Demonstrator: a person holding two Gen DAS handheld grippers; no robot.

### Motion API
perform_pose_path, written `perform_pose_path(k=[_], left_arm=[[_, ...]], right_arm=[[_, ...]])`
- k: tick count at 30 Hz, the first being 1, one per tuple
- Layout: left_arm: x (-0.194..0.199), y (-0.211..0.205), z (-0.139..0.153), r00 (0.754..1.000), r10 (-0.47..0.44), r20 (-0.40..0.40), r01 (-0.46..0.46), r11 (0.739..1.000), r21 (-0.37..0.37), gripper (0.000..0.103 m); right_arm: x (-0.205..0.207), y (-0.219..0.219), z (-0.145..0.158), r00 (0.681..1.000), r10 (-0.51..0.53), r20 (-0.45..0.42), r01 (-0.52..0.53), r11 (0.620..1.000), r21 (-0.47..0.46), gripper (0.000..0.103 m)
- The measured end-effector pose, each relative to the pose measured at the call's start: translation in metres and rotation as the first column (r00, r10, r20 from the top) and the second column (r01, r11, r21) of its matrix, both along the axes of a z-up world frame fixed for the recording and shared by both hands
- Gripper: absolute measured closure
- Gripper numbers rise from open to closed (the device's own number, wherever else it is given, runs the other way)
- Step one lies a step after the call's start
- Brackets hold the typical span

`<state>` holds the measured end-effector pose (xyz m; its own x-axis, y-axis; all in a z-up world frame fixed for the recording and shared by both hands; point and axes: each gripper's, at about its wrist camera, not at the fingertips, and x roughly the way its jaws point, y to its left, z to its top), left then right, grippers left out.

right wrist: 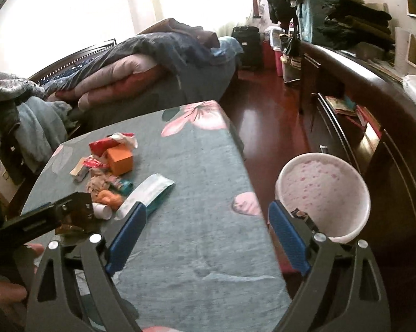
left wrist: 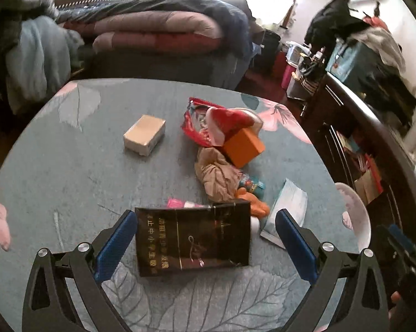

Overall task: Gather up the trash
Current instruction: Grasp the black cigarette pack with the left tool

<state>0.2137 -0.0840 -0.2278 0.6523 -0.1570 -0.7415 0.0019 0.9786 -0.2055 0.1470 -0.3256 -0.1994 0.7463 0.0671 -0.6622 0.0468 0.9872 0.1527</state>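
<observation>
Left gripper spread wide astride the black packet, not yet clamping; closing comes next; right gripper gapes empty beside the bin off the surface's edge.

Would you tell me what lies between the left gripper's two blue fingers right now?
In the left wrist view, a black carton with gold lettering lies on the table between the open left gripper's fingers, seemingly ungripped.

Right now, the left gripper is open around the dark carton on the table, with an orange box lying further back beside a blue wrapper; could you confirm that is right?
Nearly. The left gripper is open around the dark carton on the table, and the orange box lies further back, but the wrapper beside it is red, not blue. The left wrist view shows this.
</observation>
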Motion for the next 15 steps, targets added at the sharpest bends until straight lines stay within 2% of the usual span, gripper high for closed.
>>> perform_pose_path(k=[8, 10, 13, 15], left_arm=[[0.003, 0.011, -0.020, 0.997, 0.063, -0.034, -0.064, 0.998, -0.013, 0.006], [0.003, 0.011, -0.021, 0.998, 0.056, -0.043, -0.056, 0.998, 0.006, 0.010], [-0.003, 0.013, -0.021, 0.998, 0.026, -0.052, -0.026, 1.000, -0.006, 0.004], [-0.007, 0.017, -0.022, 0.999, 0.014, -0.049, -0.016, 0.999, -0.036, 0.004]], right_arm=[[0.003, 0.016, -0.002, 0.999, 0.035, -0.016, -0.035, 0.999, -0.022, 0.013], [0.005, 0.021, -0.003, 0.999, 0.044, -0.022, -0.045, 0.999, -0.027, 0.013], [0.004, 0.027, -0.003, 0.998, 0.054, -0.022, -0.055, 0.998, -0.030, 0.013], [0.003, 0.030, -0.003, 0.998, 0.057, -0.023, -0.058, 0.998, -0.032, 0.013]])
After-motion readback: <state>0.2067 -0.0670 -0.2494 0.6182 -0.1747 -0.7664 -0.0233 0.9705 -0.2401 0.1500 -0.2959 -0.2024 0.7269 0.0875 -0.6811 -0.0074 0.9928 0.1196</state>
